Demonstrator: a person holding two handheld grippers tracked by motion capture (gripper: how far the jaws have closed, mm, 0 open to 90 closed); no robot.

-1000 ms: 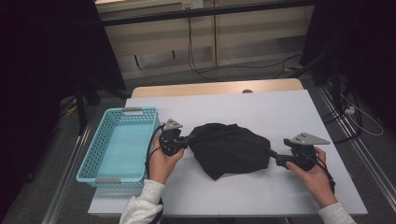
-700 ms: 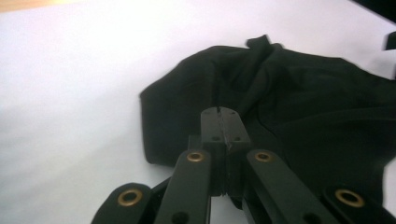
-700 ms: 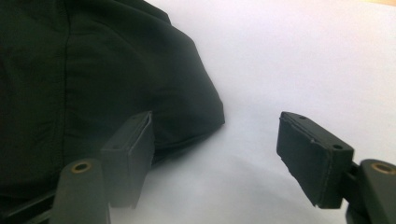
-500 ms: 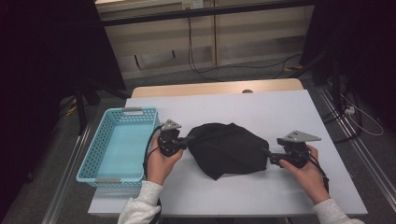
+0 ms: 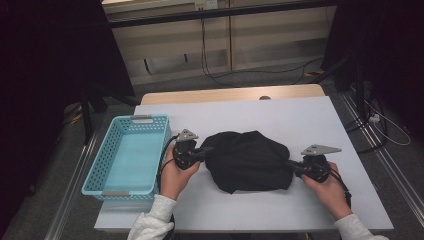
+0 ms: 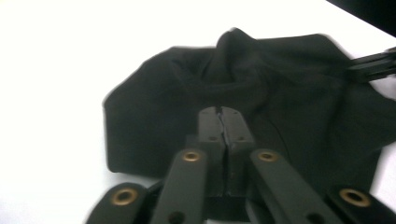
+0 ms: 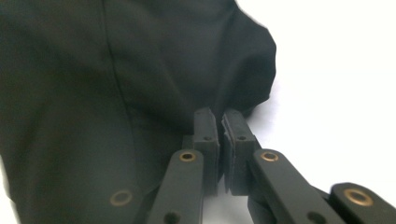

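A crumpled black cloth (image 5: pixel 250 160) lies on the white table (image 5: pixel 280 115) between my two grippers. My left gripper (image 5: pixel 209 149) meets its left edge. In the left gripper view its pads (image 6: pixel 222 112) sit together over the cloth (image 6: pixel 280 93) with only a hairline seam; they have just been opening a little, and the fabric looks pinched at the tip. My right gripper (image 5: pixel 289 164) is at the cloth's right edge. Its jaws have just been closing, and the pads (image 7: pixel 218 114) now nip the hem of the cloth (image 7: pixel 93 93).
A light blue plastic basket (image 5: pixel 150 119) stands at the table's left side, close to my left hand. Bare white tabletop lies behind the cloth and along the near edge. Cables run over the floor beyond the table.
My right gripper has slid left to the cloth's edge and its jaws have come together on it. The left gripper stays at the cloth's left edge.
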